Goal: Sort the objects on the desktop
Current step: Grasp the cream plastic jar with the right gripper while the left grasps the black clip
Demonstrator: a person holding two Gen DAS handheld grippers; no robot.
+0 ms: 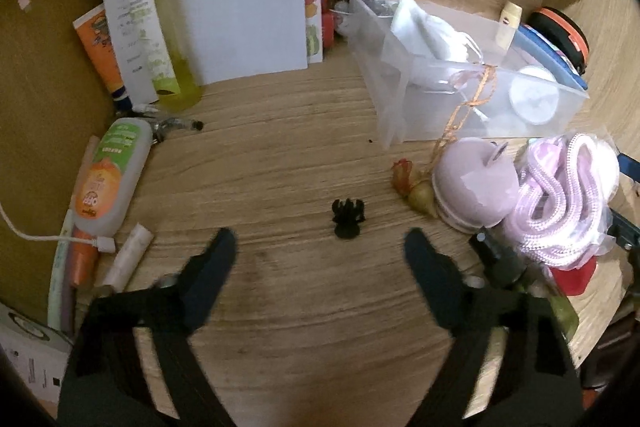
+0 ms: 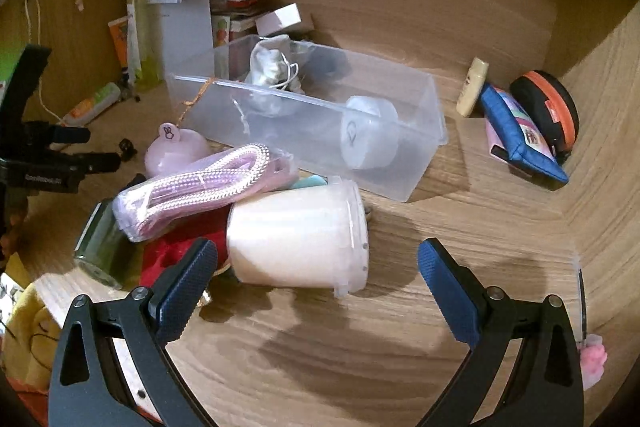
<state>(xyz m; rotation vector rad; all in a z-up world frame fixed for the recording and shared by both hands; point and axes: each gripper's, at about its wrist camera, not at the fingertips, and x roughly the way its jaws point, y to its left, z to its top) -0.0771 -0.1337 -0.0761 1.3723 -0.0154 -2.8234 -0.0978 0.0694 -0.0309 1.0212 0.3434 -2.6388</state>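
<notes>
Both grippers empty, fingers spread wide. Left gripper (image 1: 320,247) hangs low over the wood-grain bench (image 1: 280,155), lined up w/ the small black plastic claw hair clip (image 1: 347,219), which sits alone on bare bench just ahead of and between the fingertips, not touching them. Right gripper (image 2: 316,259) faces the white cylindrical plastic tub (image 2: 298,237) lying on its side, very near its fingertips, contact unclear.

Step in hand looks like the approach to a pick; nothing grasped yet. Likely next: left drops onto the clip and closes across its narrow body. The clip is tiny, hard and spiky, so fingers need to be centred or it may skid on the smooth laminate. The tub is smooth, rounded and wide, close to the full span of the right fingers, and could roll.

Past the tub: a bagged coil of braided pink cord (image 2: 192,183), glossy wrap, resting on a red soft item and touching the tub. Behind it a round lilac lidded case (image 2: 176,149), matte.

Farther back: the clear rectangular plastic bin (image 2: 320,131), probably the sorting target, rigid and see-through, already holding a white round container and crumpled white stuff. Right of it, apart, a blue fabric pouch (image 2: 520,139).

Far left in left wrist view: tall yellow-green spray bottle (image 1: 160,27) upright against white paper sheets (image 1: 240,7).
</notes>
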